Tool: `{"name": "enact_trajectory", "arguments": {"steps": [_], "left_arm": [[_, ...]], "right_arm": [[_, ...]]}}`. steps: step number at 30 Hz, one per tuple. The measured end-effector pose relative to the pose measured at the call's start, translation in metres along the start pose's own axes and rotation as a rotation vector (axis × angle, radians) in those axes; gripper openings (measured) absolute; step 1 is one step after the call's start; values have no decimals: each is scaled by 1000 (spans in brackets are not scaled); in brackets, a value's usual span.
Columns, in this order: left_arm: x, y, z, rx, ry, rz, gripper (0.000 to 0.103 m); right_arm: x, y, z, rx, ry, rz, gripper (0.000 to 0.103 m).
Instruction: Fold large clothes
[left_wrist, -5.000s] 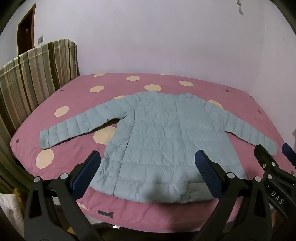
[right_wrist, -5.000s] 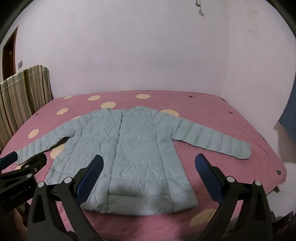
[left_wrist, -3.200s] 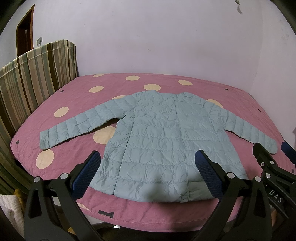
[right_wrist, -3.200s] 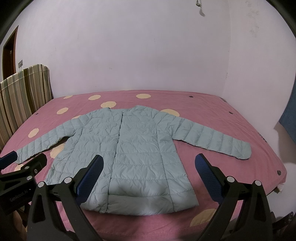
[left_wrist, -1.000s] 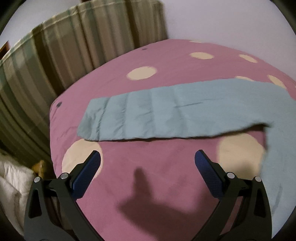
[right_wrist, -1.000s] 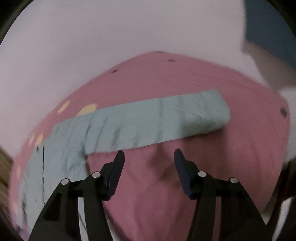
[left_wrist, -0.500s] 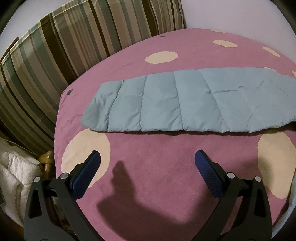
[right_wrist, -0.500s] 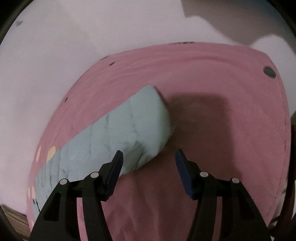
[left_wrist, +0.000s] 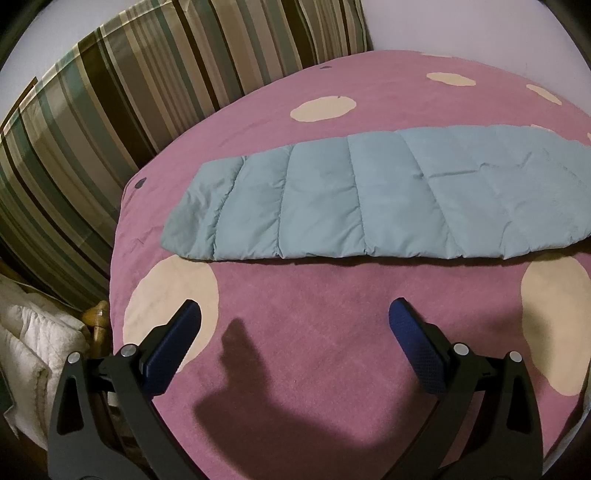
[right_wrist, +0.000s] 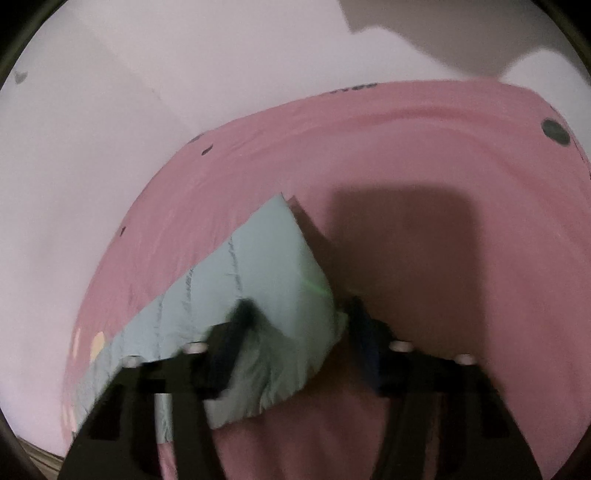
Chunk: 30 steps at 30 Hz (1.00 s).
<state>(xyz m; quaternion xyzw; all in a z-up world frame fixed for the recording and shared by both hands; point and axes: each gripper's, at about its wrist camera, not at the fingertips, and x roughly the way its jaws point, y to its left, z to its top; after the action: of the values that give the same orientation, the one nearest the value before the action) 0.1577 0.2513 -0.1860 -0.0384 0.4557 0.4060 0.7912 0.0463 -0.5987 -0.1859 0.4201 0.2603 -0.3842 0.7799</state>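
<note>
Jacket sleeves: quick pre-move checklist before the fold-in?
1. Left gripper open, fingers wide apart: ok.
2. Left gripper at the left sleeve: not ok, it is short of the sleeve, over bare pink bedspread.
3. Left sleeve flat and straight on the bedspread: ok.
4. Right gripper astride the right sleeve cuff end: ok, cuff sits between the fingers.
5. Right gripper closed on the cuff: cannot tell, the view is motion-blurred.
6. Bedspread caught along with the cuff: cannot tell.
</note>
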Motion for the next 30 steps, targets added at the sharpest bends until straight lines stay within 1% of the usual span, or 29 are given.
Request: {"name": "enact_trajectory", "arguments": {"steps": [1,3,6,8,9,14,15,16,21,24,25,27,29,30], "left_arm": [[0,0,0,0,0,1,101],[0,-1,-1,0,0,0,101],[0,0,-1,0,0,0,101],[0,0,-1,-1,2,-1,101],[0,-1,-1,-1,1,-2,101],[0,0,-1,3,1,3,101],[0,0,-2,5,0,6,101],[0,0,-2,6,-1,7,101],[1,0,-3,-5,4,-9,101],[2,2,-4,-13,9,-22,101],[2,3,-4,-14,9,-24,101],[3,4,-3,-17,11,-29,101],[4,6,-4,-21,13,-35,101],[4,6,-4,-23,14,-37,101]], "right_arm": [[3,3,1,-9,15,24,19],[6,10,4,-26,17,32,12],[-7,33,5,-85,-30,50,10],[-19,57,2,-137,-60,76,10],[-27,63,-2,-159,-67,89,10],[-47,149,-33,-333,-64,186,10],[-50,173,-44,-381,-57,214,10],[-58,187,-58,-414,-50,235,10],[-63,280,-116,-577,-6,354,10],[-64,322,-150,-641,37,418,10],[-66,339,-166,-670,50,439,10],[-66,363,-191,-718,75,468,10],[-61,388,-219,-764,118,496,10],[-61,394,-228,-776,128,501,10]]}}
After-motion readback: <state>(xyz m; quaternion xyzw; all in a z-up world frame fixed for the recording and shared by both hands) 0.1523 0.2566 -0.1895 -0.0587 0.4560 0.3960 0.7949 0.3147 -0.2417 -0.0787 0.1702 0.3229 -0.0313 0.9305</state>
